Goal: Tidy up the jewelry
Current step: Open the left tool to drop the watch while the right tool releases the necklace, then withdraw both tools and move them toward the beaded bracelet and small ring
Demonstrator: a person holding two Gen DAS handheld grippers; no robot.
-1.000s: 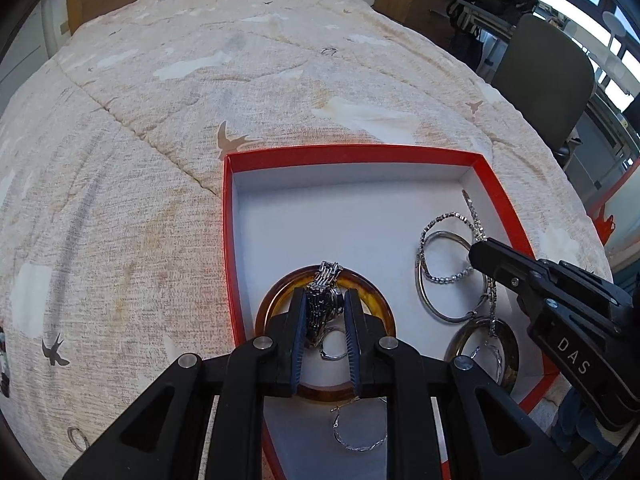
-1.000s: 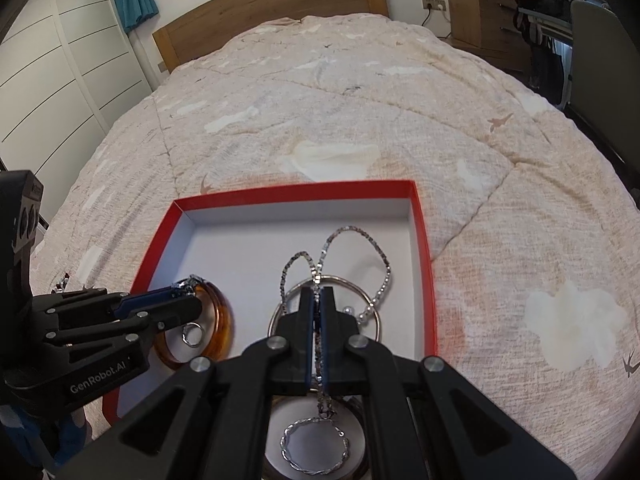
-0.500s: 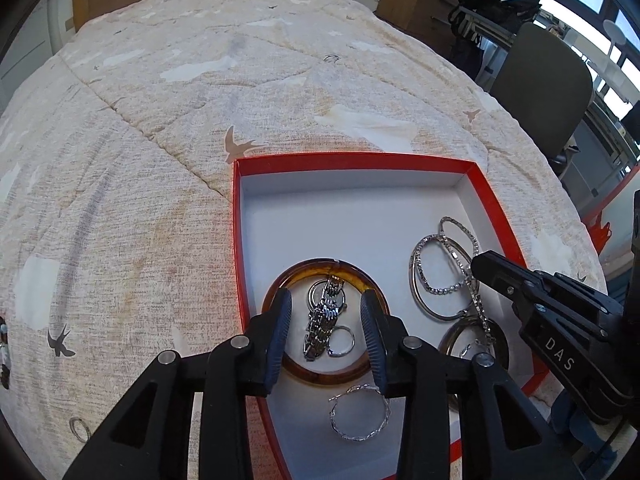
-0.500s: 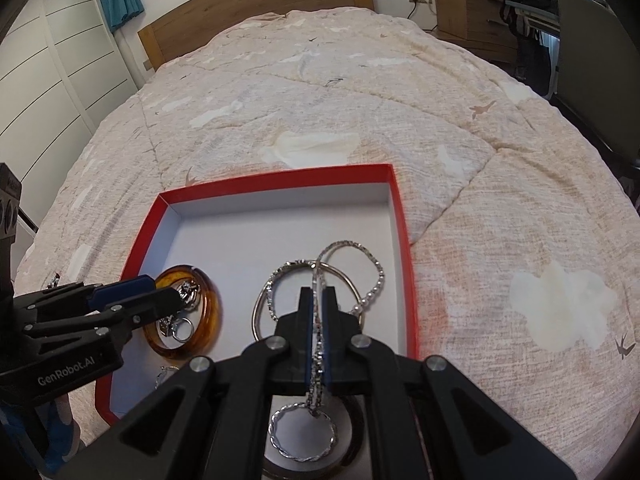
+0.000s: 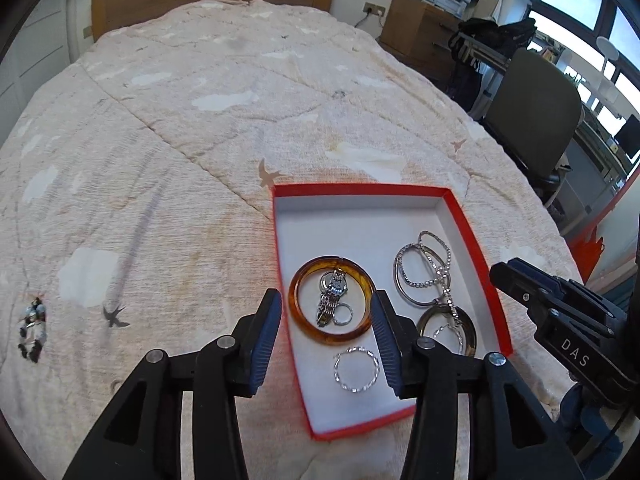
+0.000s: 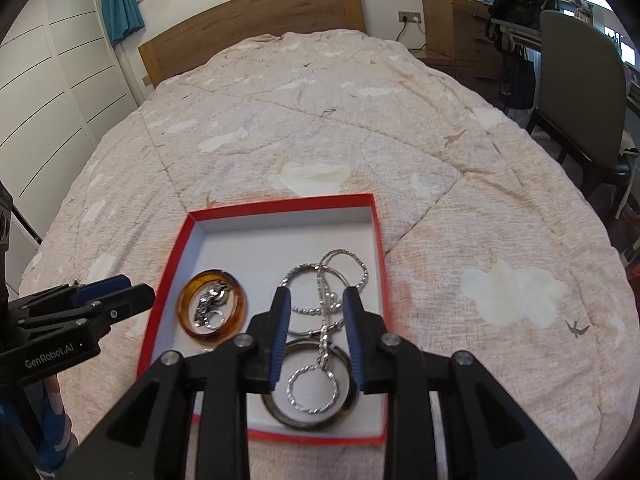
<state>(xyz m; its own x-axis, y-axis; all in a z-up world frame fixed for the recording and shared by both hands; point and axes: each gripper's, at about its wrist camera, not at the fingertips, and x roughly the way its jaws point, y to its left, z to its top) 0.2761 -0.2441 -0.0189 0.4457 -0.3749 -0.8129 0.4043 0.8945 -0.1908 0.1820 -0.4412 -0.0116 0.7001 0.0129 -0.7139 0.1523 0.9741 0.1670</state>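
Note:
A red box (image 5: 476, 248) (image 6: 172, 272) with a white floor lies on the bed. Inside, an amber bangle (image 5: 308, 320) (image 6: 188, 316) rings a silver watch (image 5: 331, 298) (image 6: 210, 300) and a small ring. A silver chain necklace (image 5: 442, 276) (image 6: 326, 320) lies over silver bangles (image 5: 400, 280) and a dark bangle (image 6: 344, 408). A twisted silver hoop (image 5: 356, 369) lies near the front. My left gripper (image 5: 326, 342) is open above the amber bangle. My right gripper (image 6: 316, 342) is open over the necklace.
A dark beaded piece (image 5: 32, 328) lies on the quilt far left of the box. A wooden headboard (image 6: 248, 20) stands at the back. A grey chair (image 6: 580, 80) and a dresser (image 5: 416, 28) stand to the right of the bed.
My left gripper let go of the watch inside the amber bangle and opened wide. My right gripper let go of the necklace chain and opened. Both pulled back from the box.

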